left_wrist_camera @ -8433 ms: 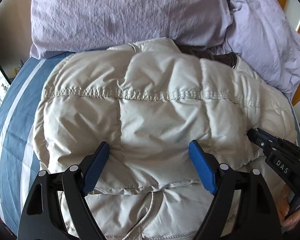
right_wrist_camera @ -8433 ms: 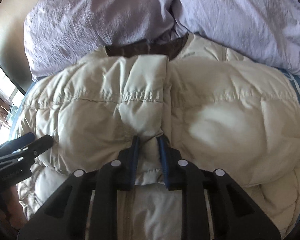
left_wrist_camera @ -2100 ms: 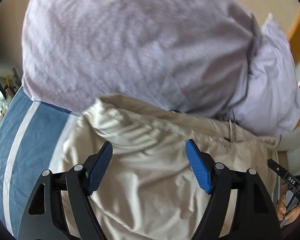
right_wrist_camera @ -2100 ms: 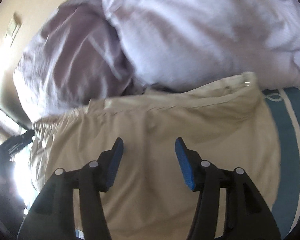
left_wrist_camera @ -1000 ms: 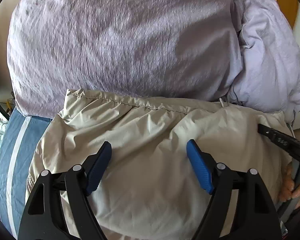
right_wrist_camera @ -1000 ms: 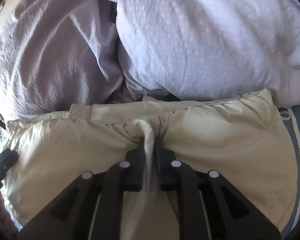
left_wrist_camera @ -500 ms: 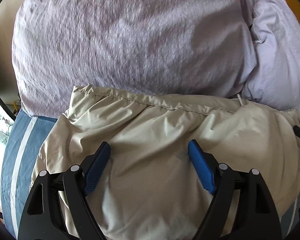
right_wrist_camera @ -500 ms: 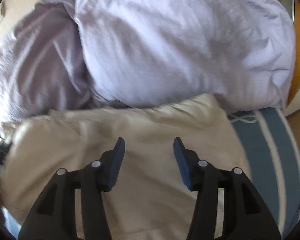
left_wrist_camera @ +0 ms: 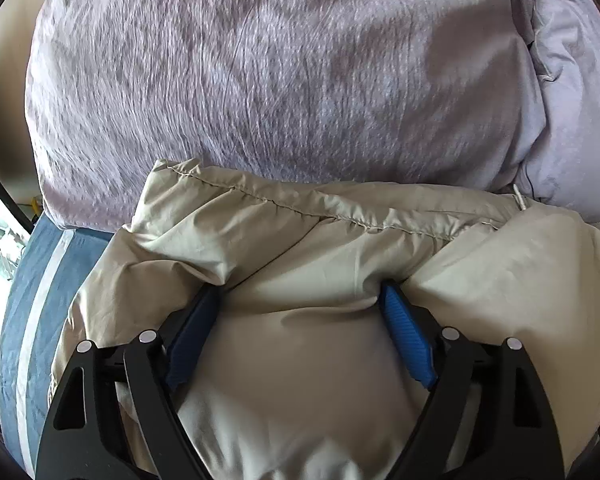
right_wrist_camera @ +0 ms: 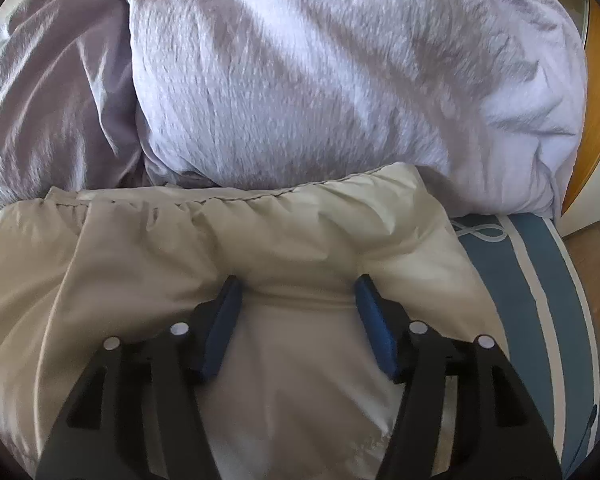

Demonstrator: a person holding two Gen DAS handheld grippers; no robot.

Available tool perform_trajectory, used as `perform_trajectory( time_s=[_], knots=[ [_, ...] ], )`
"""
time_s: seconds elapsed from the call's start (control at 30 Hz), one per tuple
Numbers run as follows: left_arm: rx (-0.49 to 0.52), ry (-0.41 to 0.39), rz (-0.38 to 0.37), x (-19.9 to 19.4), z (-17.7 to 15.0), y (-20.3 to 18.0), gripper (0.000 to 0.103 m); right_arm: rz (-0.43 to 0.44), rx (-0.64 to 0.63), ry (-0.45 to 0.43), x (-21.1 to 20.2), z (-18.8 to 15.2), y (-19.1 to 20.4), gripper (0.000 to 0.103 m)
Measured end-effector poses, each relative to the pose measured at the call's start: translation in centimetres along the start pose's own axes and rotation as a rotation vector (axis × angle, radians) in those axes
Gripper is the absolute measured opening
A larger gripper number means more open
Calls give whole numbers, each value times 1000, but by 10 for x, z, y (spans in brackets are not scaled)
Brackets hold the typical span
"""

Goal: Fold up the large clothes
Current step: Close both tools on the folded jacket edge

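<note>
A beige puffer jacket (left_wrist_camera: 300, 248) lies folded on the bed, its stitched hem edge toward the pillows; it also fills the right wrist view (right_wrist_camera: 236, 240). My left gripper (left_wrist_camera: 300, 300) is open, its blue pads pressed down into the jacket's left part so the fabric bulges between them. My right gripper (right_wrist_camera: 296, 284) is open too, its tips pushed into the jacket's right part. Neither grips the fabric.
Two lilac pillows (left_wrist_camera: 260, 60) (right_wrist_camera: 340, 72) rest against the jacket's far edge. The blue bedcover with white stripes (left_wrist_camera: 32, 320) (right_wrist_camera: 540, 300) shows on both sides. A wooden frame (right_wrist_camera: 596, 92) and a bedside unit (right_wrist_camera: 596, 264) stand at the right.
Both grippers have come down and forward, pressing into the jacket. A second ago the right gripper was shut on a fold of the jacket; it has since opened and stays open.
</note>
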State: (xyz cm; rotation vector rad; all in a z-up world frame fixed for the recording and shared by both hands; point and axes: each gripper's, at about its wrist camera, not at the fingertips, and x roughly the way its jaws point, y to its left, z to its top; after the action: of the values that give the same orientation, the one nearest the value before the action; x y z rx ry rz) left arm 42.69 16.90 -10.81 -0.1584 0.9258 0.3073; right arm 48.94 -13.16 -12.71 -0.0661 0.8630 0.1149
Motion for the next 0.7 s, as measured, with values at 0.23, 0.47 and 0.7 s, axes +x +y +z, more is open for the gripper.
perform_trajectory(
  time_s=[0.23, 0.47, 0.7],
  knots=[
    [-7, 2, -4, 14, -3, 0, 87, 0, 8, 2, 12, -1, -1, 67],
    [-11, 3, -6, 27, -5, 0, 88, 6, 12, 1, 27, 1, -1, 70],
    [-9, 2, -8, 31, -7, 0, 89, 5, 12, 1, 30, -1, 0, 71]
  ],
)
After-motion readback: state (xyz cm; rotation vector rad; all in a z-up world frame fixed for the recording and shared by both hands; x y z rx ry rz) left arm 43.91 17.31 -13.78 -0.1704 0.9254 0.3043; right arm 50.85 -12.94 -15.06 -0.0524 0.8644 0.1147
